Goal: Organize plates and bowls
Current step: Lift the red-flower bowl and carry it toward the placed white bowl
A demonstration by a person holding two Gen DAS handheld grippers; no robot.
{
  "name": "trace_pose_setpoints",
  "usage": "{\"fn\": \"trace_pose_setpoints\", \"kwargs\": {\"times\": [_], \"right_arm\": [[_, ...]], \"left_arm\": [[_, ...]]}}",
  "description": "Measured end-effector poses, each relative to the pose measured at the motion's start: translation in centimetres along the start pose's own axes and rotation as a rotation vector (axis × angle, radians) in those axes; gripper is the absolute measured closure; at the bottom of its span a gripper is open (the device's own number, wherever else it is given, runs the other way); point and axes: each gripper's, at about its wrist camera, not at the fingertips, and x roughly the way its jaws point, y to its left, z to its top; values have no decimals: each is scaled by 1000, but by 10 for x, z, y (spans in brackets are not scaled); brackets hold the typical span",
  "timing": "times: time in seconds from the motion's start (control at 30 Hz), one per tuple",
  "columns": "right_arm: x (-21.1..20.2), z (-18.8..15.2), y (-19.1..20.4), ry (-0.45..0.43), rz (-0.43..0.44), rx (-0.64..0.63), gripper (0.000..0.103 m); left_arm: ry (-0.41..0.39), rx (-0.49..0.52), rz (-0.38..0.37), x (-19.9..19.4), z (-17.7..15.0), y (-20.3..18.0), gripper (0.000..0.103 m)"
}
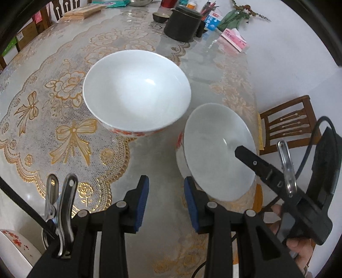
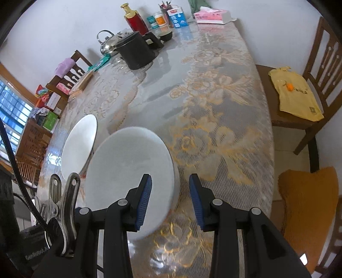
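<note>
A plain white wall fills the top of the right wrist view. A wooden chair stands at the right edge beside the desk with its gold lace cloth. At the left edge, a window shows blue daylight.

Lace-covered table, 2 white bowls, black pot, tissue pack
</note>
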Motion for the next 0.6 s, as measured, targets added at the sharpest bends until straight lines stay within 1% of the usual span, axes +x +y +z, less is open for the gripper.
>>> {"fn": "trace_pose_setpoints", "kwargs": {"times": [0.13,0.27,0.3,0.37,0.43,0.53,0.57,0.6], "right_arm": [[7,9,1,10,-3,-32,66],[16,13,-4,40,7,-32,67],[19,13,-5,50,9,-35,69],[24,13,-6,65,3,-45,83],[29,9,-5,93,-1,-66,90],[26,0,5,94,-51,-163,88],[25,-3,8,110,-63,-191,88],[25,-6,8,123,-58,-191,88]], "left_arm": [[-6,-15,31,9,10,3,68],[-11,-39,39,16,16,6,68],[-16,-39,45,17,16,6,69],[-32,-35,48,17,17,4,68],[-39,-26,55,18,18,2,69],[-35,0,58,18,17,2,69],[-26,7,63,18,15,3,69],[-19,12,68,19,14,4,69]]}}
